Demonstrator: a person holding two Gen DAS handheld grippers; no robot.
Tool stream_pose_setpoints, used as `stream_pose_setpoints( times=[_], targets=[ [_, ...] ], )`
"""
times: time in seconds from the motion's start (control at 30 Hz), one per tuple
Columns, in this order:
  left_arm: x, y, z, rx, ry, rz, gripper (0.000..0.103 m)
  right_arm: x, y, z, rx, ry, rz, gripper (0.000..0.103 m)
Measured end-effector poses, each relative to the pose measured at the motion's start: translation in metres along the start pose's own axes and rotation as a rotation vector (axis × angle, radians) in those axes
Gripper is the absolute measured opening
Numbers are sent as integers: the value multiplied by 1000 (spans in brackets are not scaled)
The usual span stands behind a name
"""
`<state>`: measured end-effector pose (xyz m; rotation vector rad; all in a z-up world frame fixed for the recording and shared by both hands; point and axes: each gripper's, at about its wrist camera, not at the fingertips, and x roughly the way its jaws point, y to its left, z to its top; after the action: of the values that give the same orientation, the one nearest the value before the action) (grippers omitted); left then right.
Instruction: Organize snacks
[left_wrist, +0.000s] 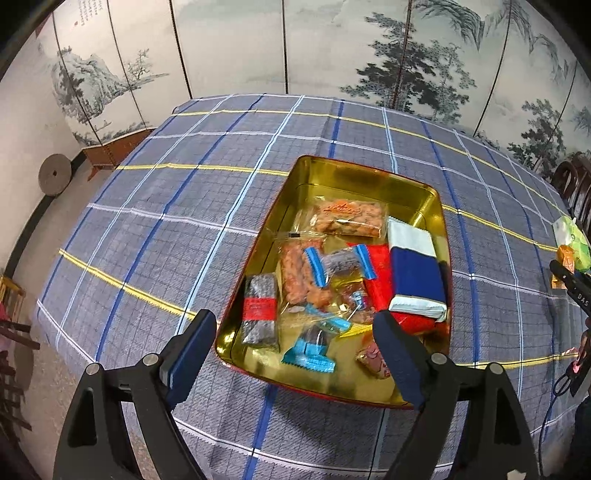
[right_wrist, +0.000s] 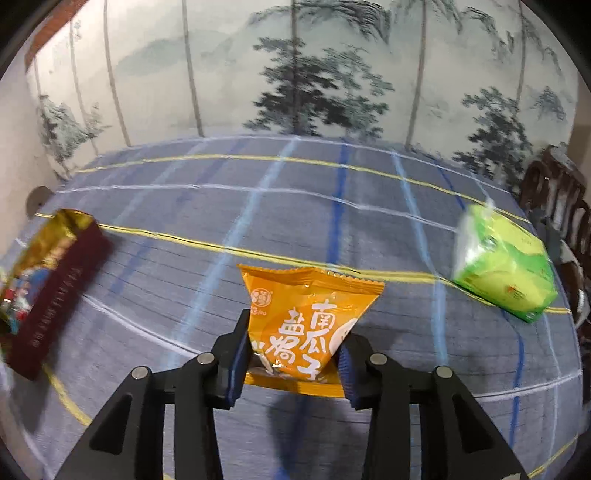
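Note:
A gold tin (left_wrist: 332, 181) with red outer walls sits on the checked tablecloth and holds several wrapped snacks. Among them are a blue-and-white pack (left_wrist: 413, 273), a dark bar with a red band (left_wrist: 260, 310) and a clear bag of orange crackers (left_wrist: 347, 218). My left gripper (left_wrist: 295, 332) hangs open over the tin's near end, gripping nothing. My right gripper (right_wrist: 293, 354) is shut on an orange snack packet (right_wrist: 310, 317), lifted off the cloth. The tin (right_wrist: 55, 277) lies at the far left of the right wrist view. The right gripper (left_wrist: 569, 284) shows at the left wrist view's right edge.
A green plastic-wrapped pack (right_wrist: 506, 266) lies on the cloth to the right of the orange packet. Dark wooden chairs (right_wrist: 554, 192) stand at the table's right side. A painted folding screen (left_wrist: 295, 44) runs behind the table. The table's near edge (left_wrist: 74, 354) drops off at lower left.

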<state>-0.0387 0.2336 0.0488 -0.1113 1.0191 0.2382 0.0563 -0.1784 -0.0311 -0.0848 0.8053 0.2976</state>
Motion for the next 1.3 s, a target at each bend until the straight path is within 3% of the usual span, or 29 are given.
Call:
stream_pose_setpoints(
  times=[0.37, 0.7, 1.3],
  targets=[
    [-9, 28, -10, -49, -8, 35, 86, -16, 133, 16, -193, -28, 220, 41],
    [-11, 55, -20, -89, 0, 136, 86, -18, 221, 22, -318, -37, 329, 41],
    [-11, 86, -32, -136, 30, 213, 86, 10, 292, 23, -438, 15, 369, 41]
  ],
)
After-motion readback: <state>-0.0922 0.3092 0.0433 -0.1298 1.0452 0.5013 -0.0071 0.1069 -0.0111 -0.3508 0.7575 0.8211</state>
